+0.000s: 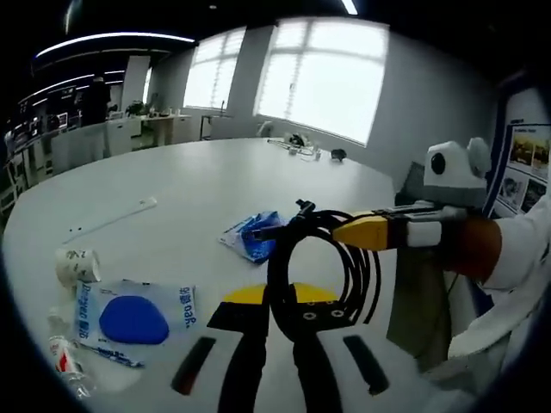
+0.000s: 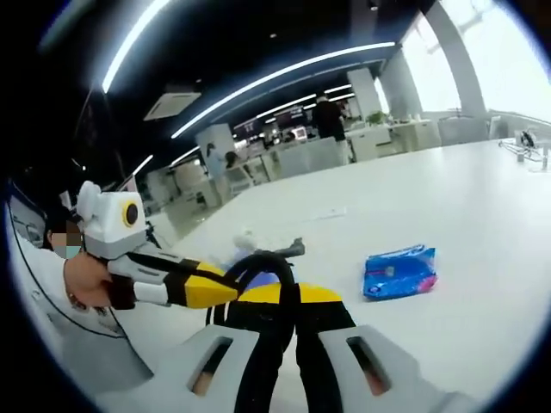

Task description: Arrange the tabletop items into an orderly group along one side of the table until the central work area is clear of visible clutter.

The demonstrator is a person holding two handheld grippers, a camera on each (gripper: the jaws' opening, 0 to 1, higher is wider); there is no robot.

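Jaws of both grippers close on the same coiled black cable [image 1: 323, 262], held above the white tabletop [image 1: 198, 185]. In the left gripper view, the left gripper [image 1: 280, 323] has its black jaws pinched on the bottom of the coil, while the right gripper [image 1: 370, 231] comes in from the right and its yellow-tipped jaws grip the coil's upper right side. In the right gripper view, the right gripper [image 2: 287, 314] clamps the cable [image 2: 258, 262] between its jaws, and the left gripper [image 2: 219, 292] reaches in from the left to the same loop, a hand [image 2: 86, 280] around its handle.

Just beyond the cable lies a blue packet [image 1: 252, 235], flat on the tabletop; the right gripper view shows it [image 2: 399, 271] right of the coil. Left of the cable lie a wipes pack [image 1: 133, 317] with a blue oval lid, a tape roll [image 1: 77, 265] beyond it, and a small bottle [image 1: 67, 361] at the near edge. Farther off lies a thin white strip [image 1: 112, 219].
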